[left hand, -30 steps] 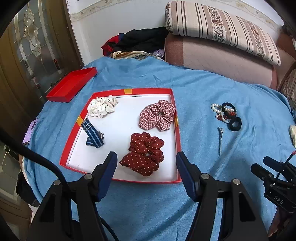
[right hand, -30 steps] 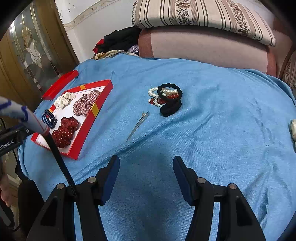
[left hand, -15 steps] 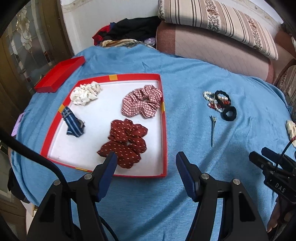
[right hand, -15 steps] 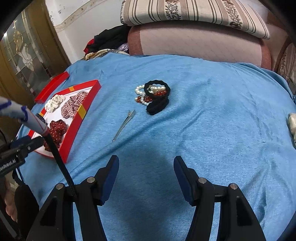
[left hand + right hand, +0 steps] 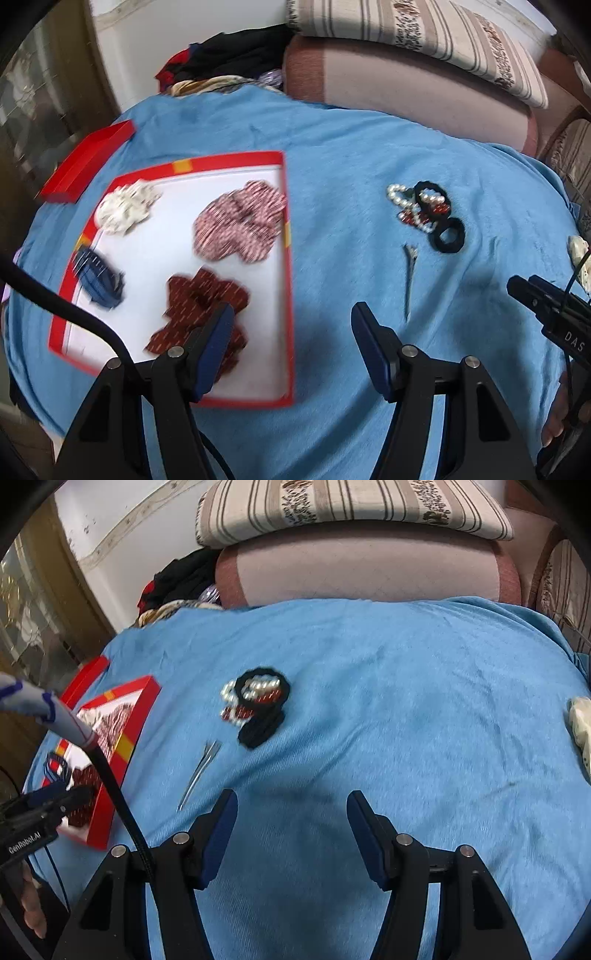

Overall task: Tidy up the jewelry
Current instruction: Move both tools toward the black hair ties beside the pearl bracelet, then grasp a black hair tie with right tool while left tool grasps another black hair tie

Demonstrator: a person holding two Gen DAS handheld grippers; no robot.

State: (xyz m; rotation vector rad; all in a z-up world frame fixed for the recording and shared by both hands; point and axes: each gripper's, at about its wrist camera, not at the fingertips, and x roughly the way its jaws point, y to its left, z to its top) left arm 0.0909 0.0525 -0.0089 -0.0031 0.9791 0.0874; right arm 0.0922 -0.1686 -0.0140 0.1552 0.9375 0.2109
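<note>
A red-rimmed white tray (image 5: 284,206) lies on the blue cloth and holds several scrunchies: a cream one (image 5: 125,208), a red-checked one (image 5: 240,225), a dark red dotted one (image 5: 199,306) and a navy striped one (image 5: 98,282). To its right lie a pearl and red bead bracelet cluster (image 5: 410,206), black hair ties (image 5: 447,238) and a metal hair clip (image 5: 409,273). My left gripper (image 5: 291,321) hangs open over the tray's right rim, holding nothing. My right gripper (image 5: 291,805) is open above bare cloth, nearer than the bracelet cluster (image 5: 255,698) and right of the clip (image 5: 199,771).
A red lid (image 5: 88,160) lies left of the tray. A cream object (image 5: 581,720) sits at the cloth's right edge. A pink sofa with a striped cushion (image 5: 351,506) and a clothes pile (image 5: 229,59) stand behind. Bare cloth spreads right of the jewelry.
Both grippers have shifted right across the cloth; the tray slid left in the left wrist view, and the jewelry pile moved toward the centre-left in the right wrist view. Both jaws stayed open.
</note>
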